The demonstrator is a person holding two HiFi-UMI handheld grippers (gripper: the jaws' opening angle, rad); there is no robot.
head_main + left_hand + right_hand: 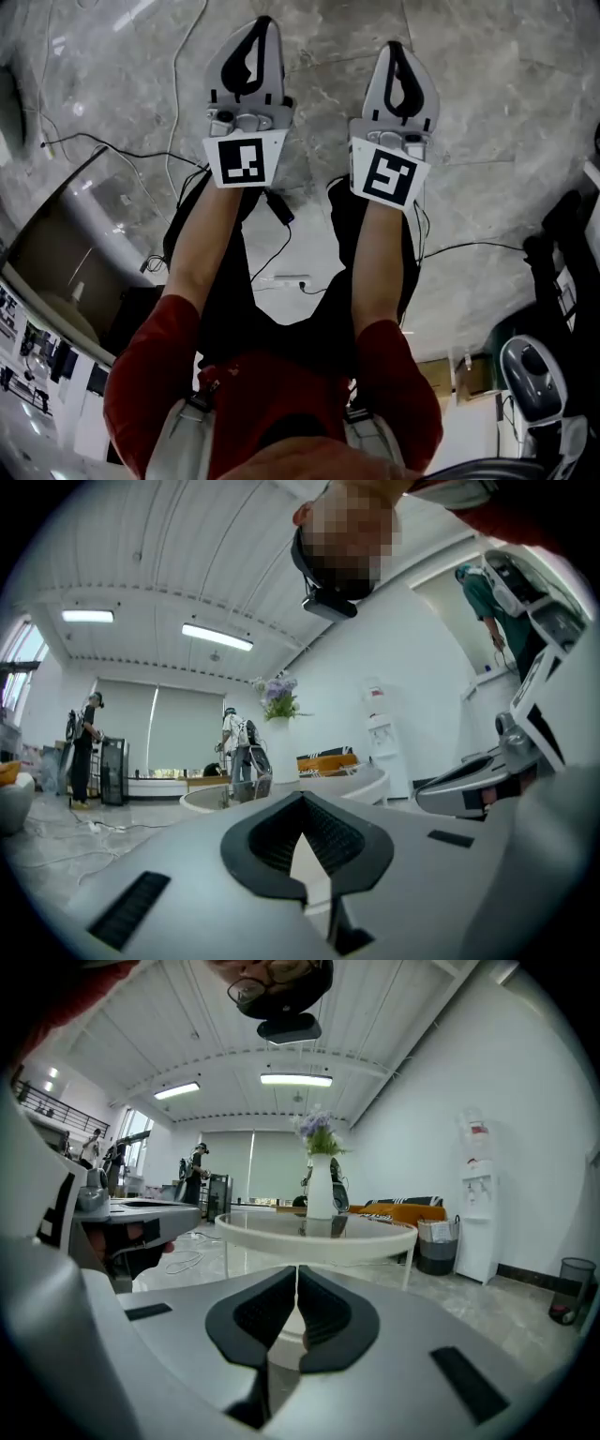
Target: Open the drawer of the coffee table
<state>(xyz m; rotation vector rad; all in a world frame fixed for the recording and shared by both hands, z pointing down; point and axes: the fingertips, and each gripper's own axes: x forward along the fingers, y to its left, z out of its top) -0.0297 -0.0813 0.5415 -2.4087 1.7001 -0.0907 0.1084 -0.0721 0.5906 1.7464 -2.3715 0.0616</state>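
In the right gripper view, a round white coffee table [375, 1238] with a glass top stands just ahead. On it is a white vase of purple flowers [321, 1190]. No drawer shows in any view. The left gripper view catches the same table's rim [361, 785] further off. In the head view both grippers are held side by side over the marble floor, the left gripper [262, 25] beside the right gripper [395, 49]. The left gripper [302, 801] has its tips together and holds nothing. The pads of the right gripper [297, 1274] are pressed together, also empty.
A water dispenser [476, 1218], a grey bin [437, 1246] and an orange sofa [412, 1209] stand behind the table. A black bin [567, 1302] is at the right wall. Cables [281, 220] trail over the floor. People [239, 747] stand in the background.
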